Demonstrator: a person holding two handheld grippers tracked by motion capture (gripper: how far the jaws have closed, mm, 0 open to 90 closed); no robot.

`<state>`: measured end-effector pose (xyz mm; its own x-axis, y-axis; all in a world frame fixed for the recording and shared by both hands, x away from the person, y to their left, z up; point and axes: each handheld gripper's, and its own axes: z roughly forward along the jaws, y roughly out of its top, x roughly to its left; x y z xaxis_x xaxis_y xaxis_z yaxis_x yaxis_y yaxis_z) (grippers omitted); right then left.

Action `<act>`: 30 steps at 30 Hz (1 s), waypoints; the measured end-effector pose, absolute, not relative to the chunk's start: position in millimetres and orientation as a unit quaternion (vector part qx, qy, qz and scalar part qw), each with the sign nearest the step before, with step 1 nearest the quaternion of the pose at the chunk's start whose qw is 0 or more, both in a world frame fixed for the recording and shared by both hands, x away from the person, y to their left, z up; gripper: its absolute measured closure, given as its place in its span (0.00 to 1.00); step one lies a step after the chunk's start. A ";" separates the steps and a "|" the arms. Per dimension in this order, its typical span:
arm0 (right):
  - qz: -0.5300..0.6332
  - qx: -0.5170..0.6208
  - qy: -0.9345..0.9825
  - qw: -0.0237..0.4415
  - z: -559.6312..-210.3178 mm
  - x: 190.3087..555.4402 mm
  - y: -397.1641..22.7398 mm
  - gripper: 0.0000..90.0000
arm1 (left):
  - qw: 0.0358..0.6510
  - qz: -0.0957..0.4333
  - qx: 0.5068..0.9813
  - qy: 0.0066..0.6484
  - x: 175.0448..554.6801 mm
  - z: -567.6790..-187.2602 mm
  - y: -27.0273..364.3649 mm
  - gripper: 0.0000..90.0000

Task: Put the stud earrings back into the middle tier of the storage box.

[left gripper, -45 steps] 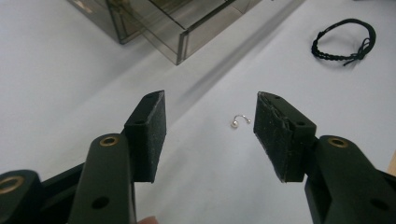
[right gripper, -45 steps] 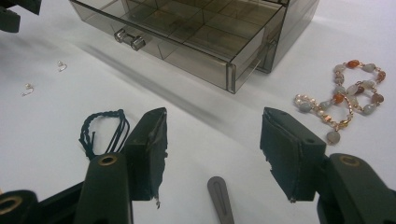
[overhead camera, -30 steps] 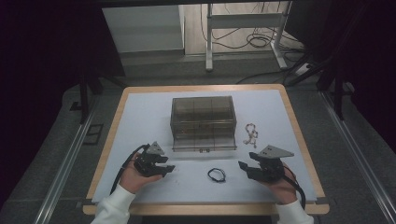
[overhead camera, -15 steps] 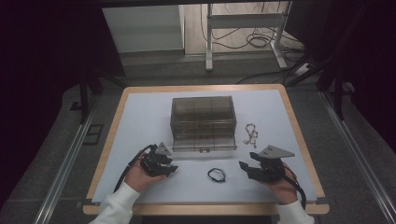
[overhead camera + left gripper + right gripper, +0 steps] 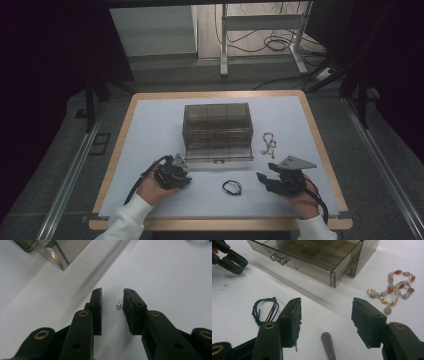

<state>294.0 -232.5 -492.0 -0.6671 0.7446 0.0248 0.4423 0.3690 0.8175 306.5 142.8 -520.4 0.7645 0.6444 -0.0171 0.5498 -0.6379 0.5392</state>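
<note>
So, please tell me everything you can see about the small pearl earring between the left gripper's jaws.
The earring is tiny: one round, glossy, pearl-like bead on a thin curved silver wire. It lies on the white table, between the left gripper, whose jaws have just been closing on it. The pads do not press it yet; it sits nearer the right-hand pad.

Small pearl earring [image 5: 118, 305] (thin wire hook), lying on white table [image 5: 175, 277], between gripper's jaws

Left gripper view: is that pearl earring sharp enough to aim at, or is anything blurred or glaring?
Left gripper view: earring sharp between the tongs, box corner soft with a glint. Right gripper view: drawer and bead bracelet clear. High view: dark surroundings, evenly lit table.
</note>
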 end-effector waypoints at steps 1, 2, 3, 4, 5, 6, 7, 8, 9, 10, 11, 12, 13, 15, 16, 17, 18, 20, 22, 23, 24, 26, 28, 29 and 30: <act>0.425 0.367 0.808 0.178 -492.0 294.1 -232.8 0.46 | 0.266 0.088 0.901 0.330 306.5 -520.6 142.0 0.79; 0.425 0.368 0.807 0.178 -492.0 294.2 -233.1 0.46 | 0.265 0.087 0.903 0.328 306.4 -520.8 141.2 0.80; 0.426 0.368 0.807 0.178 -492.2 294.3 -233.2 0.46 | 0.264 0.088 0.903 0.327 306.2 -521.2 140.3 0.81; 0.426 0.368 0.807 0.177 -492.3 294.3 -233.3 0.46 | 0.264 0.088 0.904 0.326 306.0 -521.1 139.9 0.83; 0.425 0.369 0.807 0.177 -492.4 294.3 -233.3 0.46 | 0.264 0.088 0.904 0.325 305.8 -521.1 139.5 0.85; 0.426 0.369 0.807 0.177 -492.5 294.3 -233.2 0.46 | 0.264 0.088 0.904 0.325 305.8 -521.1 139.5 0.87; 0.426 0.368 0.807 0.177 -492.6 294.3 -233.2 0.46 | 0.264 0.088 0.904 0.325 305.9 -521.2 139.5 0.89; 0.425 0.368 0.807 0.177 -492.7 294.2 -233.2 0.46 | 0.265 0.090 0.903 0.325 305.9 -521.3 139.6 0.91; 0.425 0.369 0.808 0.177 -492.7 294.2 -233.3 0.46 | 0.265 0.092 0.903 0.326 305.9 -521.5 139.7 0.93; 0.425 0.369 0.807 0.177 -492.8 294.3 -233.5 0.46 | 0.265 0.092 0.903 0.326 305.8 -521.5 139.9 0.94; 0.425 0.369 0.807 0.178 -492.8 294.4 -233.7 0.46 | 0.265 0.092 0.903 0.326 305.8 -521.6 140.1 0.95; 0.425 0.369 0.807 0.178 -492.8 294.5 -233.9 0.46 | 0.265 0.092 0.903 0.326 305.8 -521.6 140.1 0.95; 0.425 0.369 0.807 0.178 -492.8 294.5 -233.9 0.46 | 0.265 0.092 0.903 0.327 305.9 -521.6 140.2 0.95; 0.425 0.372 0.805 0.181 -492.6 294.4 -234.5 0.45 | 0.267 0.092 0.902 0.327 306.0 -521.5 140.5 0.95; 0.425 0.372 0.805 0.181 -492.7 294.6 -234.7 0.45 | 0.267 0.092 0.902 0.327 306.0 -521.5 140.5 0.95; 0.424 0.373 0.805 0.181 -492.6 294.7 -235.0 0.46 | 0.270 0.089 0.901 0.328 306.4 -521.1 141.3 0.95; 0.424 0.373 0.805 0.181 -492.6 294.7 -235.0 0.46 | 0.270 0.089 0.901 0.328 306.4 -521.1 141.3 0.95; 0.425 0.374 0.804 0.181 -493.3 295.1 -235.2 0.46 | 0.278 0.086 0.898 0.330 306.7 -518.8 143.8 0.95; 0.424 0.375 0.805 0.181 -493.4 295.1 -235.3 0.46 | 0.284 0.084 0.895 0.332 306.7 -516.7 146.0 0.95; 0.423 0.375 0.805 0.180 -493.5 295.0 -235.2 0.46 | 0.288 0.083 0.894 0.333 306.5 -515.5 147.2 0.95; 0.423 0.375 0.805 0.180 -493.5 295.0 -235.1 0.45 | 0.291 0.082 0.893 0.334 306.2 -514.3 148.2 0.95; 0.422 0.375 0.805 0.180 -493.8 295.0 -234.9 0.45 | 0.296 0.083 0.891 0.334 305.8 -511.7 150.3 0.95; 0.422 0.376 0.805 0.180 -494.0 294.9 -234.8 0.45 | 0.301 0.082 0.889 0.335 305.3 -509.5 151.8 0.95; 0.422 0.376 0.805 0.180 -494.2 295.0 -234.8 0.45 | 0.302 0.082 0.889 0.335 305.3 -508.6 152.6 0.95; 0.423 0.377 0.805 0.180 -494.4 295.1 -234.7 0.45 | 0.303 0.082 0.888 0.335 305.3 -507.7 153.2 0.95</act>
<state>295.1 -234.7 -494.4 -0.6519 0.7578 0.0290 0.4540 0.3594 0.8153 305.3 153.2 -507.7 0.7625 0.6444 -0.0577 0.5453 -0.5921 0.5934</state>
